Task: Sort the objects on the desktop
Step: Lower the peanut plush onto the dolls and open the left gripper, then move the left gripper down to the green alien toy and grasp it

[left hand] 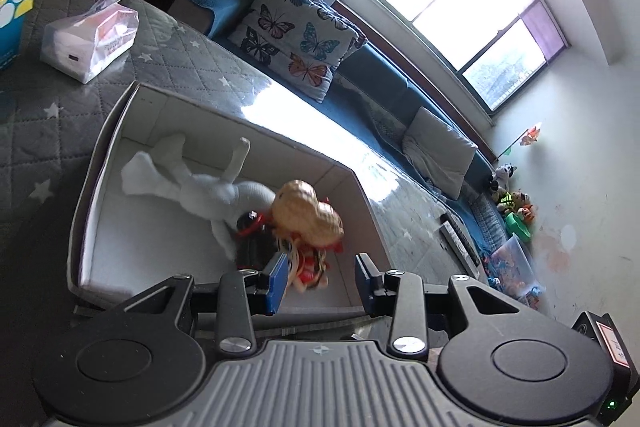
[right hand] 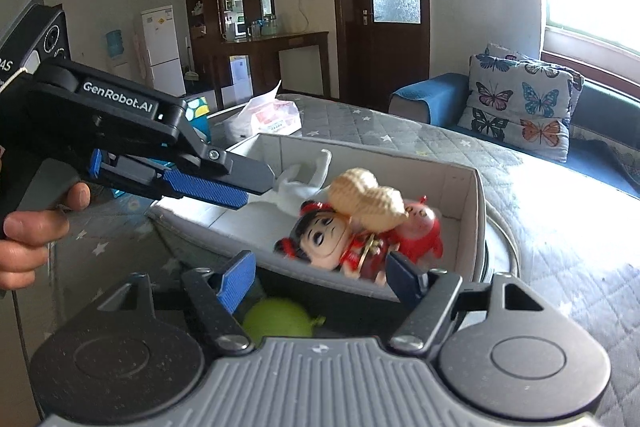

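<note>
A white open box (left hand: 104, 131) (right hand: 468, 195) stands on the grey quilted table. In it lie a white plush toy (left hand: 192, 183) (right hand: 304, 187), a tan peanut toy (left hand: 310, 213) (right hand: 368, 199), a doll in red with black hair (right hand: 324, 239) (left hand: 308, 267) and a red pig figure (right hand: 422, 231). My left gripper (left hand: 322, 281) (right hand: 240, 187) is open and empty above the box's near end. My right gripper (right hand: 320, 275) is open and empty at the box's near wall. A green ball-like toy (right hand: 280, 319) lies just under it, outside the box.
A tissue pack (left hand: 90, 39) (right hand: 272, 115) and a blue patterned carton (left hand: 12, 15) (right hand: 198, 115) sit on the table beyond the box. A blue sofa with a butterfly cushion (left hand: 296, 31) (right hand: 520, 103) runs along the table's far side.
</note>
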